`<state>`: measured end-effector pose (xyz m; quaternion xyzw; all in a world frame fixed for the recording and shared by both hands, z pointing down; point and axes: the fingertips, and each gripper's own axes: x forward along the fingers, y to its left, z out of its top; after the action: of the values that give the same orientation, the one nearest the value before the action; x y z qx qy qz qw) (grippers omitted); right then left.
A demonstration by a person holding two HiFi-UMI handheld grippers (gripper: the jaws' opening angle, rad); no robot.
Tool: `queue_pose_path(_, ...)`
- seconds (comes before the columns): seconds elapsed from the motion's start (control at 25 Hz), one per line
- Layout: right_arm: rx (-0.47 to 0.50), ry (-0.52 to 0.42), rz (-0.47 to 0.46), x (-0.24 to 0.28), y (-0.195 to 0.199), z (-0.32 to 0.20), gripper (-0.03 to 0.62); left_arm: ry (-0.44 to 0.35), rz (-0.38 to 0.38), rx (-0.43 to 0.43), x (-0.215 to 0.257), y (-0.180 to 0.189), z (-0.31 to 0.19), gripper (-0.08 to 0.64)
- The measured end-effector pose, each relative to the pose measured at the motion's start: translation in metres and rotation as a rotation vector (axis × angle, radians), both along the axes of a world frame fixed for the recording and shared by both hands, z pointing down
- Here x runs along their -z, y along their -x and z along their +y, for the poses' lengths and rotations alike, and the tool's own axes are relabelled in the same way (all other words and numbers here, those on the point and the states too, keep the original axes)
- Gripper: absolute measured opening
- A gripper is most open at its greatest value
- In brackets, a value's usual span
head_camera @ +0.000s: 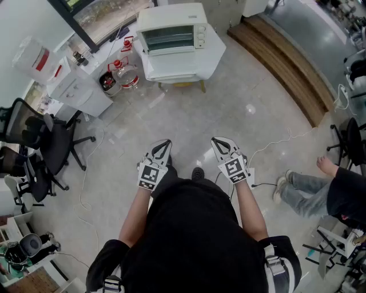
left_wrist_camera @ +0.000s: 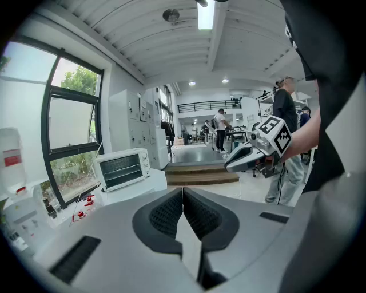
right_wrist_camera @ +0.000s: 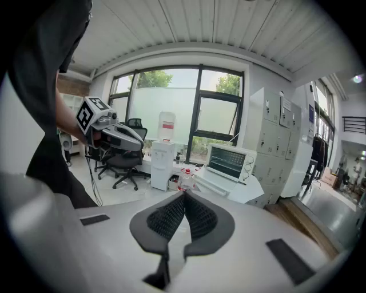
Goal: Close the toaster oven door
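Jaws ribbed, pinched empty, L gripper (head_camera: 162,144), R gripper (head_camera: 219,141); boxy white toaster oven (head_camera: 171,26).

White toaster oven (head_camera: 171,26) sits upright on white surface (head_camera: 214,51), far centre. Door (head_camera: 171,67) open, dropped flat toward near side. Rack (head_camera: 168,39) visible inside, knobs (head_camera: 200,35) on front right.

Lighting: bright, even daylight from windows (right_wrist_camera: 154,97) plus ceiling lamp (left_wrist_camera: 206,14). Glare patches mark the floor (head_camera: 250,109). Gripper views: strong fisheye, black corners.
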<state>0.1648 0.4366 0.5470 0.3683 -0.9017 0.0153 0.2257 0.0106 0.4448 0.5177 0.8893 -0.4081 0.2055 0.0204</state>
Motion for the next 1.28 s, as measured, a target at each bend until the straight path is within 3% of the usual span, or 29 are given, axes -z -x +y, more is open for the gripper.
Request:
queue_pose_path(0.56,0.045,-0.010,-0.029,0.010,-0.007,0.007,0.015,0.004,0.029,0.046,0.016,-0.006,0.012,0.025)
queue_pose_path(0.92,0.057,0.003,-0.003,0.008,0.013,0.009,0.015,0.015,0.033,0.045,0.012,0.021,0.017,0.025)
queue_pose_path(1.28,0.009,0.019,0.009,0.001,0.040,-0.016,0.015,0.025,0.047,0.025,0.008,0.055,-0.015,0.025)
